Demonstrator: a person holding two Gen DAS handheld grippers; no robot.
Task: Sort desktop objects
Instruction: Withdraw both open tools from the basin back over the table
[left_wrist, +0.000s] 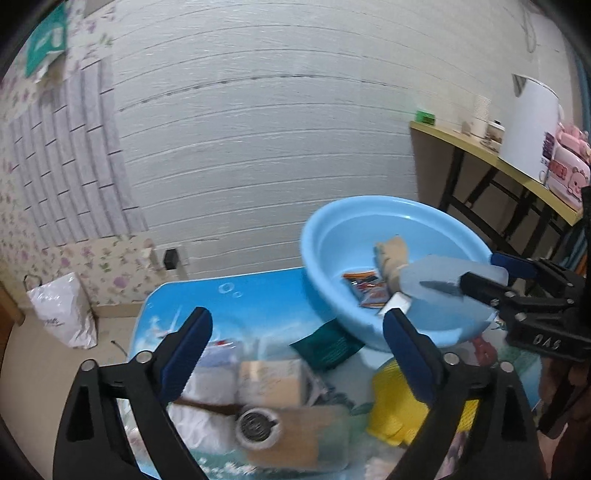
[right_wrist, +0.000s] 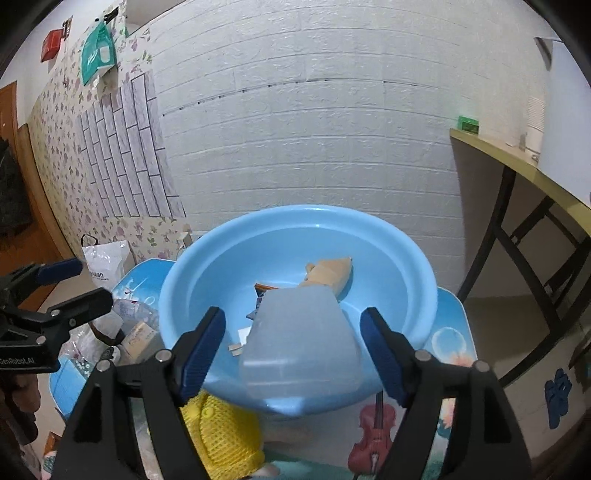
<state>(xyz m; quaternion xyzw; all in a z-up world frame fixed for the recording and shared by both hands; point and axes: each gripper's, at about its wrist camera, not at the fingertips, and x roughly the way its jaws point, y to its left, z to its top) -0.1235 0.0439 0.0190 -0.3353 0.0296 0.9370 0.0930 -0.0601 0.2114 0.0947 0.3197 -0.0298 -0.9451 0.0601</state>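
A light blue basin stands on the picture-printed blue table. In it lie a beige pouch, an orange and dark snack packet and a small white piece. My right gripper hovers over the basin's near rim. Its jaws stand open, and a translucent plastic piece sits between the pads with a gap on each side. My left gripper is open with nothing between its fingers. It hangs over a cardboard box, a round roll and a dark green packet.
A yellow mesh item lies by the basin's near side. White plastic bags and a wooden board crowd the table's near left. A white bag stands on the floor. A yellow-topped side table at the right carries a white appliance and cups.
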